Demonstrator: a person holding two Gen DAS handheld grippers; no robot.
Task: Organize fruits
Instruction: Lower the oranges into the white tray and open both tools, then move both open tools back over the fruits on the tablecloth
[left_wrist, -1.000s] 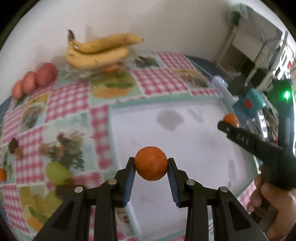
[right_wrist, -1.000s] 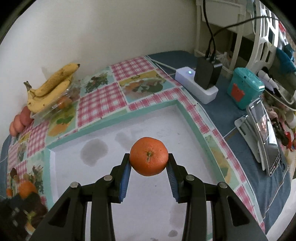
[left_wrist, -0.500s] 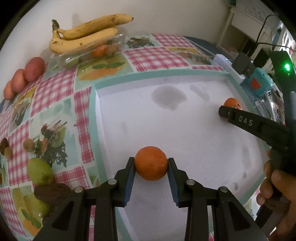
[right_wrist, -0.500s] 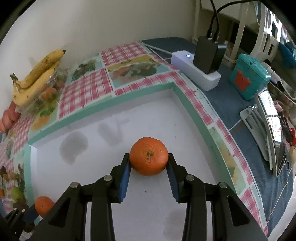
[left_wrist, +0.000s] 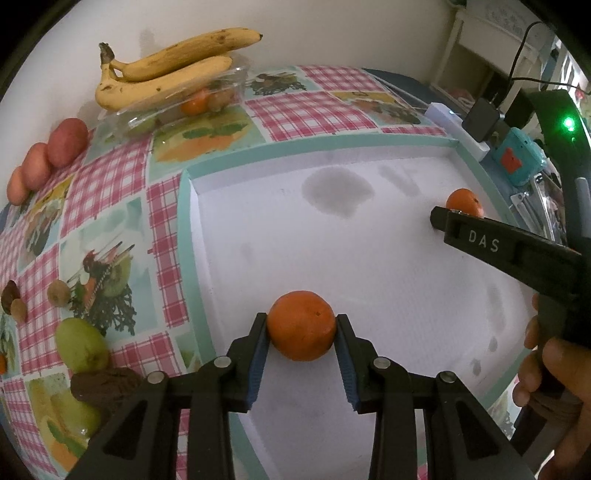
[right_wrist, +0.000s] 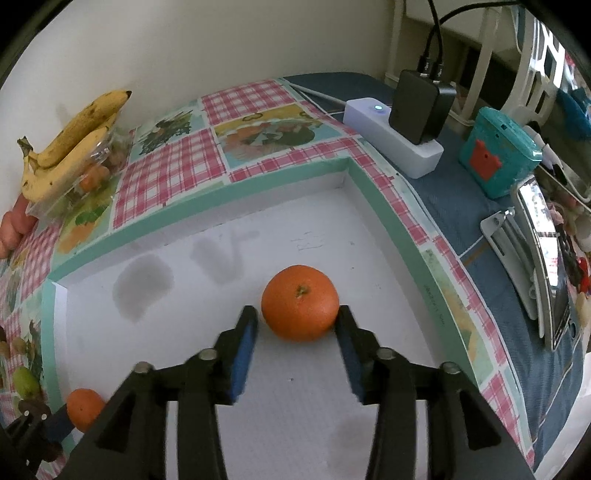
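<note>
- Pinching an orange (left_wrist: 301, 325) between its blue pads, the left gripper (left_wrist: 301, 338) holds the fruit low over the white floor of the tray (left_wrist: 369, 258), with both pads against the peel.
- Beside it, the right gripper (right_wrist: 297, 328) has just been opening: its jaws stand spread around a second orange (right_wrist: 300, 302), which rests on the tray floor with its stem up. A clear gap shows at the left pad; the right pad is at or very near the peel, and contact there cannot be told.
- From the left wrist view, the right gripper shows as a black arm (left_wrist: 502, 251) marked with letters, held by a hand (left_wrist: 554, 373) at the right edge, with the second orange peeking out behind its tip.
- The tray has a pale green rim and sits on a checked tablecloth (left_wrist: 110, 181) printed with fruit pictures.
- Left of the tray on the cloth lie a green fruit (left_wrist: 82, 345), a dark brown lump (left_wrist: 105, 384) just in front of it, and a few small brownish fruits (left_wrist: 14, 301) further left.
- Further back, near the wall, bananas (left_wrist: 166, 74) rest on a clear plastic box (left_wrist: 177, 107) with small fruits inside.
- Three reddish fruits (left_wrist: 48, 151) sit in a row to the left of that box.
- Beyond the tray's right side, a white power strip (right_wrist: 393, 142) with a black charger (right_wrist: 417, 105) lies on blue cloth, next to a teal box (right_wrist: 498, 155).
</note>
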